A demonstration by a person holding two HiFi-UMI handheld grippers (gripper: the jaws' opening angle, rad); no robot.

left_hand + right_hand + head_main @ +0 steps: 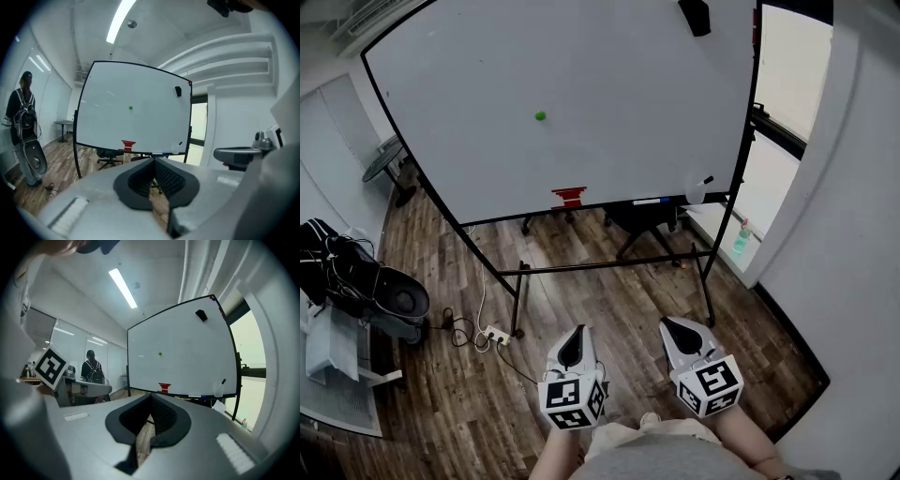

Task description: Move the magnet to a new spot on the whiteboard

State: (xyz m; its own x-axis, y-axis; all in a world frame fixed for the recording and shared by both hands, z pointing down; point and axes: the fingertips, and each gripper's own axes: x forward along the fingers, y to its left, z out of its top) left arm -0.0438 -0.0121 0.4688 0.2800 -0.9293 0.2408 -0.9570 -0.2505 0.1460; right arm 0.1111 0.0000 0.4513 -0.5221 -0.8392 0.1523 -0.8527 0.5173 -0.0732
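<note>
A small green magnet [540,116] sticks near the middle of the big whiteboard [609,103], which stands on a black wheeled frame. The magnet also shows as a green dot in the left gripper view [130,108] and the right gripper view [160,353]. My left gripper [577,331] and right gripper [668,324] are held side by side low in the head view, well short of the board. Both point toward it. The left gripper [153,160] has its jaws together and nothing between them. The right gripper [151,396] looks the same, with its tips meeting and nothing held.
A black eraser [695,16] sits high on the board; a red object [568,196], a blue marker [652,201] and a white cup [697,187] rest on its tray. An office chair [642,220] stands behind. A power strip [495,334] and dark bags [356,281] lie left. A person [23,126] stands far left.
</note>
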